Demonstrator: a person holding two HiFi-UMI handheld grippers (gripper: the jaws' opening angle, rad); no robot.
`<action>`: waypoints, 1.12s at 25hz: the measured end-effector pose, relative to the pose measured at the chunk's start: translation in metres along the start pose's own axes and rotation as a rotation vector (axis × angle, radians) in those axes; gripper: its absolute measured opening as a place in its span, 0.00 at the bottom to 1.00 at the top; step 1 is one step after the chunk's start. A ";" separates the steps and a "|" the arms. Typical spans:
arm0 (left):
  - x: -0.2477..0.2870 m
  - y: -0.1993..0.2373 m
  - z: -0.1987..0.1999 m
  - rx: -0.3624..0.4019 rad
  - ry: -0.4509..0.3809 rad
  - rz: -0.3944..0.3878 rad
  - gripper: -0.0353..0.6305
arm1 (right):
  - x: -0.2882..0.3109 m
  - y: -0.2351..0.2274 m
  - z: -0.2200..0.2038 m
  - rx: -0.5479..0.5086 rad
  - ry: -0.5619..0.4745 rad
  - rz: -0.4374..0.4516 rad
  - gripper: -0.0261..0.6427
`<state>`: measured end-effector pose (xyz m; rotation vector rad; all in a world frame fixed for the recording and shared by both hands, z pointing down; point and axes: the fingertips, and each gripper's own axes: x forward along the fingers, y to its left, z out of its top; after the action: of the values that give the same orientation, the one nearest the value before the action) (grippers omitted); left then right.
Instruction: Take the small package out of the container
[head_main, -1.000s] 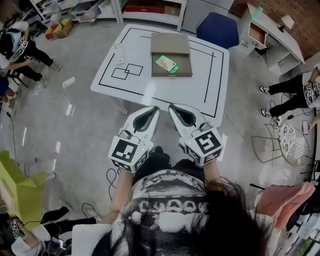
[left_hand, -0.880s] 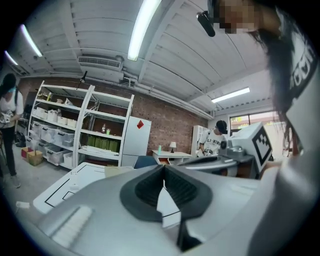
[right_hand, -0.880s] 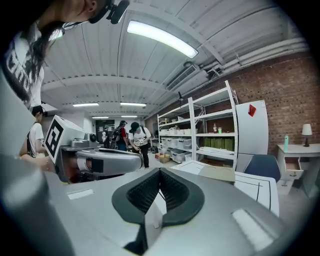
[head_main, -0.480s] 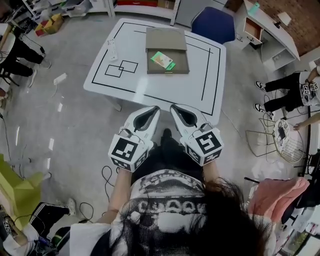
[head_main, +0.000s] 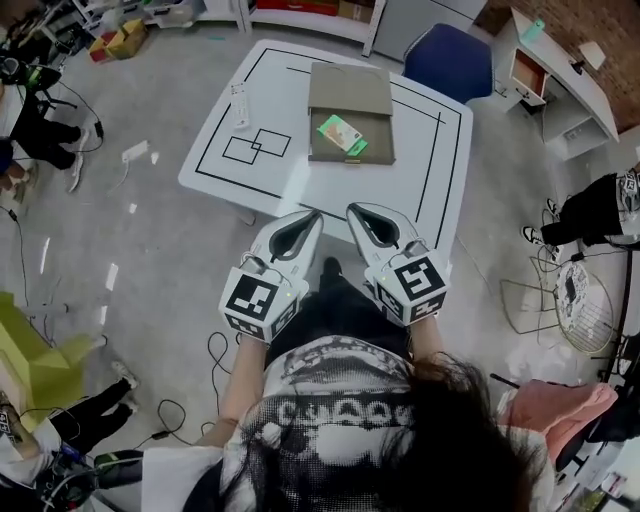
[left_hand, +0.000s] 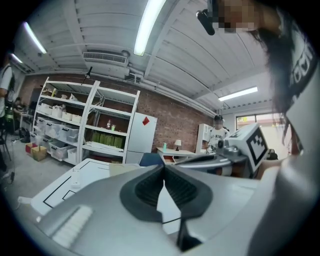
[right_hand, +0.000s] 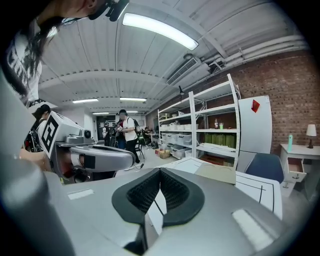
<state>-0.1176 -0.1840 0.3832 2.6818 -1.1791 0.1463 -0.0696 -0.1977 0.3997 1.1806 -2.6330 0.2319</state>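
A small green package (head_main: 342, 134) lies in a flat open cardboard container (head_main: 350, 100) on the white table (head_main: 330, 185) with black lines. My left gripper (head_main: 312, 215) and right gripper (head_main: 352, 209) hang side by side just short of the table's near edge, well away from the container. Both are shut with nothing between the jaws. In the left gripper view the left gripper (left_hand: 163, 167) has its tips together, with the container (left_hand: 122, 169) just past them. The right gripper (right_hand: 160, 171) is the same in the right gripper view, with the container (right_hand: 216, 173) ahead.
A blue chair (head_main: 448, 62) stands behind the table. A white remote-like item (head_main: 239, 104) lies on the table's left part. A desk (head_main: 555, 75) is at the far right, shelving (right_hand: 210, 130) along the back wall. People stand at the left and right edges; cables lie on the floor.
The view has shifted, and the table now sits a little closer and further right in the picture. Both grippers stay shut and hold the same pose.
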 end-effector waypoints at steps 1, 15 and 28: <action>0.006 0.004 0.002 0.002 -0.001 0.005 0.05 | 0.004 -0.006 0.001 0.001 0.000 0.007 0.03; 0.088 0.043 0.016 0.010 0.028 0.052 0.05 | 0.073 -0.100 -0.008 0.015 0.058 0.077 0.08; 0.128 0.071 0.021 0.014 0.066 0.080 0.05 | 0.168 -0.173 -0.076 -0.065 0.276 0.132 0.28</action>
<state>-0.0828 -0.3271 0.3958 2.6213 -1.2700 0.2550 -0.0352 -0.4130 0.5278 0.8847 -2.4570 0.3066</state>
